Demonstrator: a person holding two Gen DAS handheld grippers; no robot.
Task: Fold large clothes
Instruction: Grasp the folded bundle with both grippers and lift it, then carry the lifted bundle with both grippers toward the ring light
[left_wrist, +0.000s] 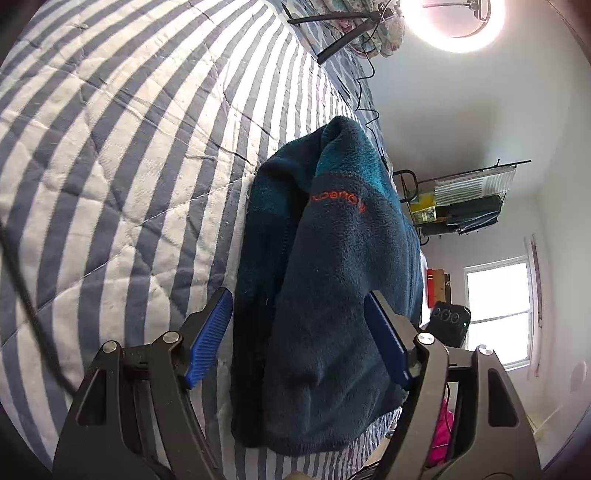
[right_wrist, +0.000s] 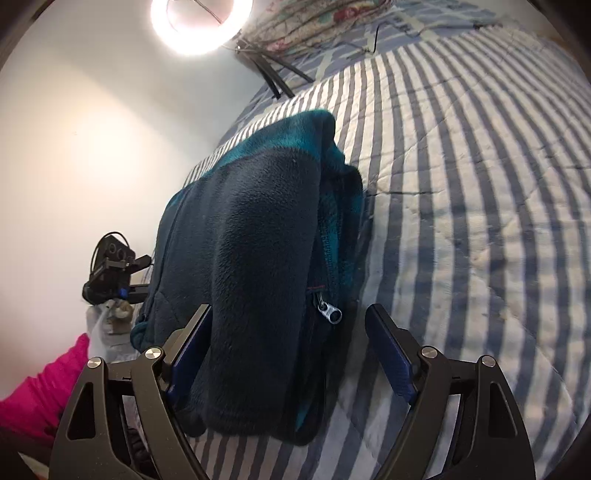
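— Where's the fleece jacket (left_wrist: 325, 280) sitting?

— Folded into a thick bundle near the edge of the bed, on the blue-and-white striped quilt (left_wrist: 122, 155). It's dark navy with teal patches and some orange lettering (left_wrist: 338, 201) stitched across the top layer; I can't read the word.

— And your left tongs (left_wrist: 299, 336)?

— Spread wide. The near end of the bundle lies between the two blue pads (left_wrist: 210, 332). The fleece comes right up against the right-hand pad in that view, but whether it's pressed there or only hidden behind it, I can't tell. The other pad stands clear of the cloth, so nothing is gripped.

— The right tongs (right_wrist: 288, 350)?

— Also wide apart. From that wrist view, the folded end drapes beside the left-hand pad (right_wrist: 188, 354), while the other pad hangs over bare quilt, well apart from the jacket. A silver zipper pull (right_wrist: 330, 312) dangles on the side of the bundle between them.

— Anything else around?

— A lit ring light (right_wrist: 201, 27) on a black tripod at the far end of the bed, next to a floral pillow (right_wrist: 325, 22). Something bright pink (right_wrist: 40, 387) shows low beside the bed, and there's a window (left_wrist: 498, 310) and a wire rack (left_wrist: 465, 203) along the wall.
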